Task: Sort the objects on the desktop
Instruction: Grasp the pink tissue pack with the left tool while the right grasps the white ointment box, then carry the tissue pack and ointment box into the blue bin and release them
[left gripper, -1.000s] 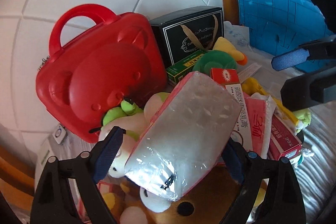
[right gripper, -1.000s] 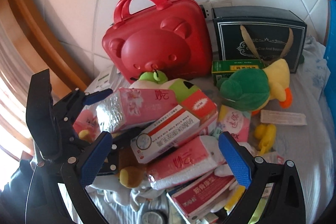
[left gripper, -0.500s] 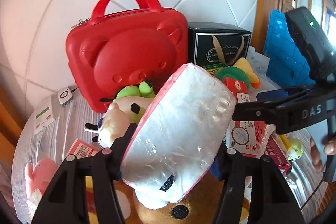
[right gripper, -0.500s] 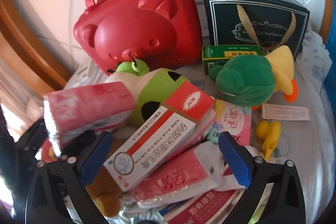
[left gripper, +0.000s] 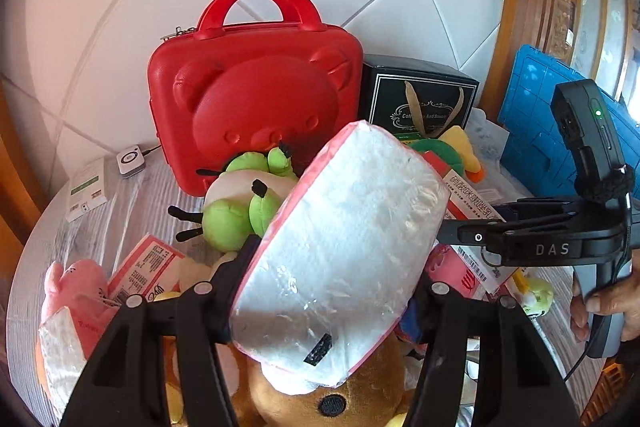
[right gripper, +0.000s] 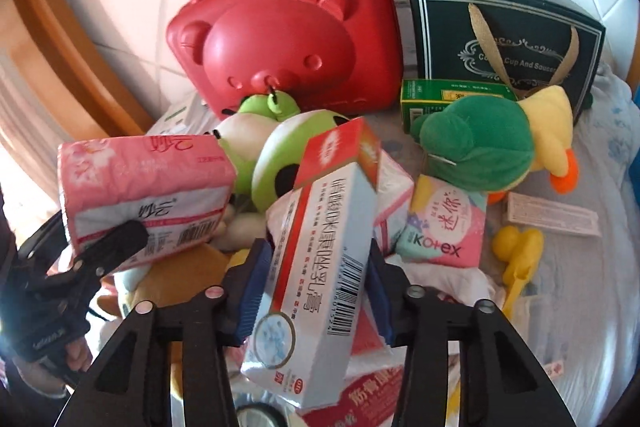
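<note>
Table (right gripper: 580,307) is a total pile, and the red bear case (right gripper: 296,27) at the back against the tiled wall is the biggest thing on it, so it's the anchor here. Just to its right stands a dark gift box (right gripper: 508,47). In front of that box lies a green and yellow plush duck (right gripper: 492,147), with a small green carton (right gripper: 452,97) tucked between them. Right up against the case's front sits a green plush (left gripper: 236,215). Nearer the camera than that, the left claw (left gripper: 332,275) is clamped on a pink tissue pack (left gripper: 340,247), lifted above the heap. The right claw (right gripper: 316,287) is closing on a long white and red ointment box (right gripper: 320,267) in front of the case, pads at both its sides.
</note>
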Action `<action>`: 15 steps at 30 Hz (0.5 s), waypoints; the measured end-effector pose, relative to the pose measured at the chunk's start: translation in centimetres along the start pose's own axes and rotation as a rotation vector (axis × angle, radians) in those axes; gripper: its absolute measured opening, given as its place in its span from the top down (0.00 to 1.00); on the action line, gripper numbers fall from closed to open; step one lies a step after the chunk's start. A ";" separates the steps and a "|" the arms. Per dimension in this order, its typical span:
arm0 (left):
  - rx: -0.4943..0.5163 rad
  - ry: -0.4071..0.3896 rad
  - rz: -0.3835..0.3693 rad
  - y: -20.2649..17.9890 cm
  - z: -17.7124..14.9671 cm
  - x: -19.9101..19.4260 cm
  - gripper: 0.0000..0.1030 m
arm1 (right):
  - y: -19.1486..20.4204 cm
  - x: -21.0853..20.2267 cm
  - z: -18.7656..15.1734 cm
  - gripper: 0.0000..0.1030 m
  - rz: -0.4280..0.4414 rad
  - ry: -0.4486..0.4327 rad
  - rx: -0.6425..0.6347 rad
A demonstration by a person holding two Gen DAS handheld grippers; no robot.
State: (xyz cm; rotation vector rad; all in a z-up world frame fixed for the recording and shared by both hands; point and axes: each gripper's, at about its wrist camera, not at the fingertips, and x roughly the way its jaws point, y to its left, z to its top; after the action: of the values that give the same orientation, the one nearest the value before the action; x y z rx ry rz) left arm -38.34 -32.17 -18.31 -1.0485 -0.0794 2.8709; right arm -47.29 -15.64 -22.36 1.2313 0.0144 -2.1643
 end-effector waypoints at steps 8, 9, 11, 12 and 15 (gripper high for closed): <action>-0.004 -0.031 0.003 -0.8 0.0 -2.5 0.44 | 0.3 -3.4 -1.7 0.57 0.039 -0.045 -0.023; 0.000 -0.038 0.003 -1.0 0.0 -2.9 0.45 | 0.3 -3.9 -1.8 0.57 0.041 -0.054 -0.024; 0.014 -0.052 0.002 -1.4 0.4 -3.8 0.45 | 0.2 -5.0 -1.9 0.57 0.046 -0.074 -0.021; 0.020 -0.060 0.004 -1.6 0.6 -4.2 0.45 | 0.2 -5.5 -2.0 0.57 0.047 -0.085 -0.020; 0.040 -0.092 -0.001 -2.4 1.2 -5.8 0.45 | 0.0 -7.4 -2.2 0.57 0.054 -0.120 -0.014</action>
State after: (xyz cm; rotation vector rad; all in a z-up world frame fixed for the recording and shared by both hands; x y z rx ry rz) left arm -34.52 -30.34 -13.46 -0.9089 -0.0289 2.9064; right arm -42.96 -11.09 -17.90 1.0800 -0.0537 -2.1844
